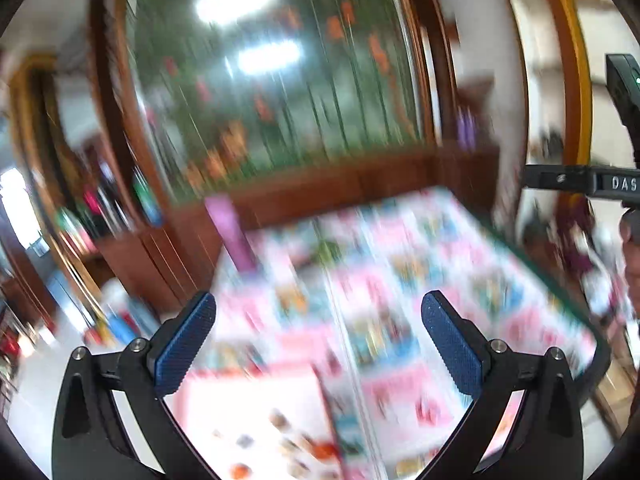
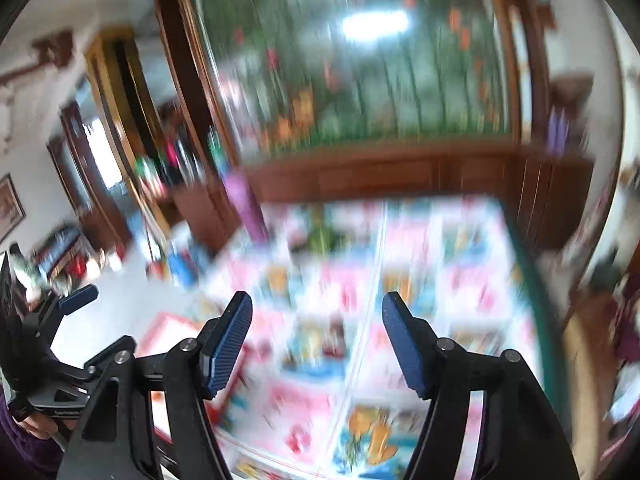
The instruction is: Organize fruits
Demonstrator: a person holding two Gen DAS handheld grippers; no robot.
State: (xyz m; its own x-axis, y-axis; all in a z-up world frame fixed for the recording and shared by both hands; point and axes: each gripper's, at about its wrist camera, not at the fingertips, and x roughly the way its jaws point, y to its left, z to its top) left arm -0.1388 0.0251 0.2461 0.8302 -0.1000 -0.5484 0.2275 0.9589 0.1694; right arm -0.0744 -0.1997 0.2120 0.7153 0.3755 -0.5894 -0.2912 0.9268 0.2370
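Observation:
Both views are smeared by motion. My left gripper [image 1: 318,312] is open, blue pads wide apart, nothing between them, held above a table with a pink and blue patterned cloth [image 1: 440,264]. Near the bottom of the left wrist view lies a pink-edged white board [image 1: 248,412] with small orange and red blobs [image 1: 320,450] that may be fruits. My right gripper [image 2: 317,312] is also open and empty over the same cloth [image 2: 460,264]. A dark green blurred thing [image 2: 320,236] sits far back on the table. The left gripper [image 2: 68,304] shows at the right wrist view's left edge.
A purple bottle [image 1: 234,232] stands at the table's far left corner. Behind the table runs a wooden cabinet [image 1: 360,184] under a large framed picture [image 1: 280,80]. The table's dark right edge [image 1: 560,284] drops to the floor. Cluttered shelves [image 1: 100,200] stand at left.

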